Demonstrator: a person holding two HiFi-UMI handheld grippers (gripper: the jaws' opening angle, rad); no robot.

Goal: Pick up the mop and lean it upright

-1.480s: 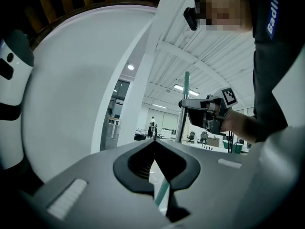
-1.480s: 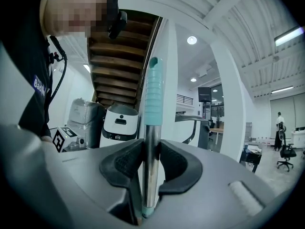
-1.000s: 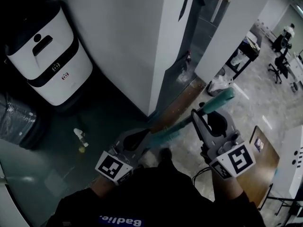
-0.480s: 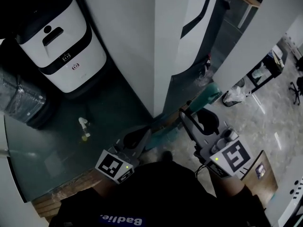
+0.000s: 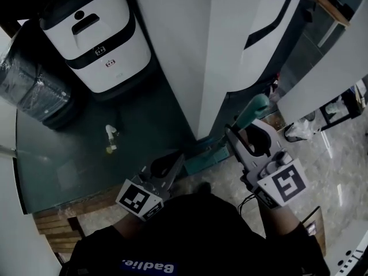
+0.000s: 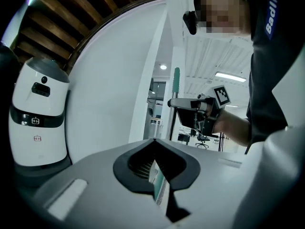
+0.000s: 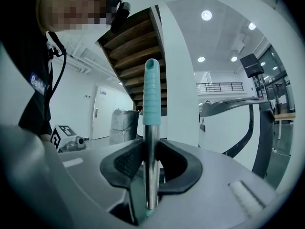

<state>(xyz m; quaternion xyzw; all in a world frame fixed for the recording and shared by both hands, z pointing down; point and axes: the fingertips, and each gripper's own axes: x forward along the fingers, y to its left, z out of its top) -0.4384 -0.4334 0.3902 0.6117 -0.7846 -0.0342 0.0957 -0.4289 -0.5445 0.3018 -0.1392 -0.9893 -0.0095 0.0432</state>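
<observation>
One mop [image 7: 151, 94] clamped by shaft between right hand-held gripper [image 7: 150, 151] jaws.

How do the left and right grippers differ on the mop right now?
The right gripper clamps the mop on bare metal pole just under its teal grip; the left gripper pinches a teal section. The right gripper sits higher than the left gripper. Both are shut on the same mop.

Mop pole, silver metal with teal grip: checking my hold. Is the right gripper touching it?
Touching. The right gripper view shows the right gripper clamped on the silver mop pole.
</observation>
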